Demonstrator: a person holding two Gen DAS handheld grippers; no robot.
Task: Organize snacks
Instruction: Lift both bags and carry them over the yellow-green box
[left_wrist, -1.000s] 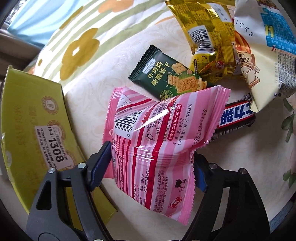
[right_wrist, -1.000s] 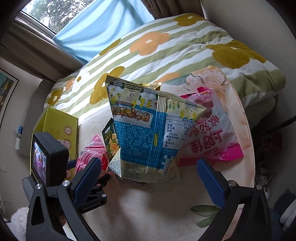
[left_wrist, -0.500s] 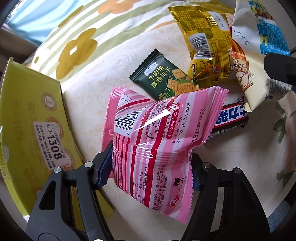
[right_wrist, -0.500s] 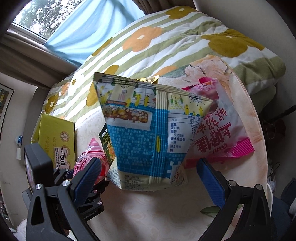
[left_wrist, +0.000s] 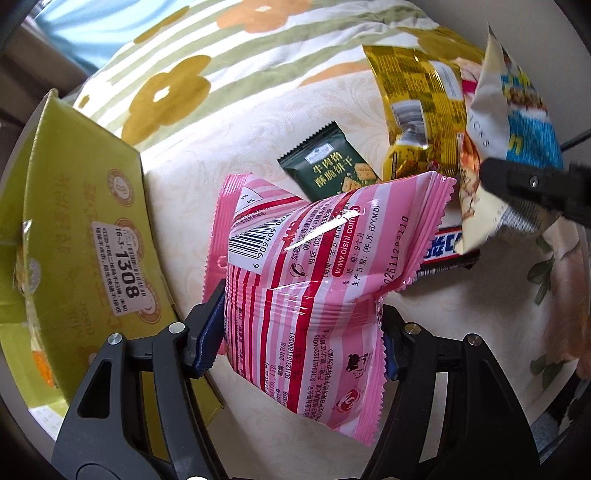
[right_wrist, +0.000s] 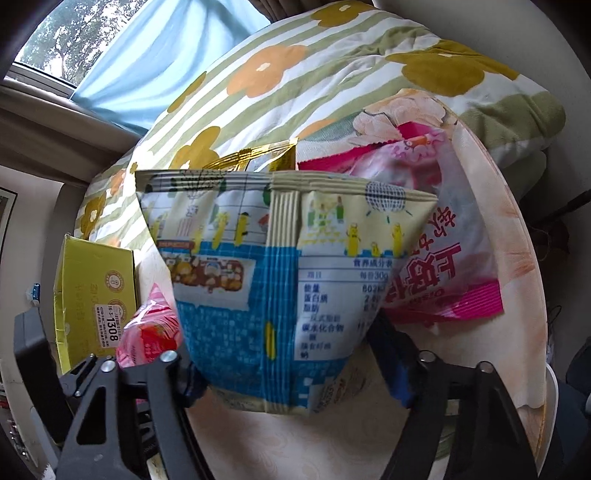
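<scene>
My left gripper (left_wrist: 299, 332) is shut on a pink striped snack bag (left_wrist: 314, 266) and holds it above the round table, next to an open yellow carton (left_wrist: 74, 229). My right gripper (right_wrist: 291, 373) is shut on a blue and cream snack bag (right_wrist: 280, 280), which also shows at the right of the left wrist view (left_wrist: 517, 122). On the table lie a dark green cracker packet (left_wrist: 332, 166), a gold bag (left_wrist: 417, 110) and a dark bar wrapper (left_wrist: 447, 251).
A large pink bag (right_wrist: 443, 258) lies on the table behind the blue bag. A flower-print quilt (right_wrist: 295, 74) lies beyond the table (right_wrist: 517, 258). The yellow carton (right_wrist: 92, 288) stands at the table's left edge.
My right gripper has closed on the blue and cream bag and lifted it nearer the camera. My left gripper has carried the pink striped bag slightly up and toward the carton.
</scene>
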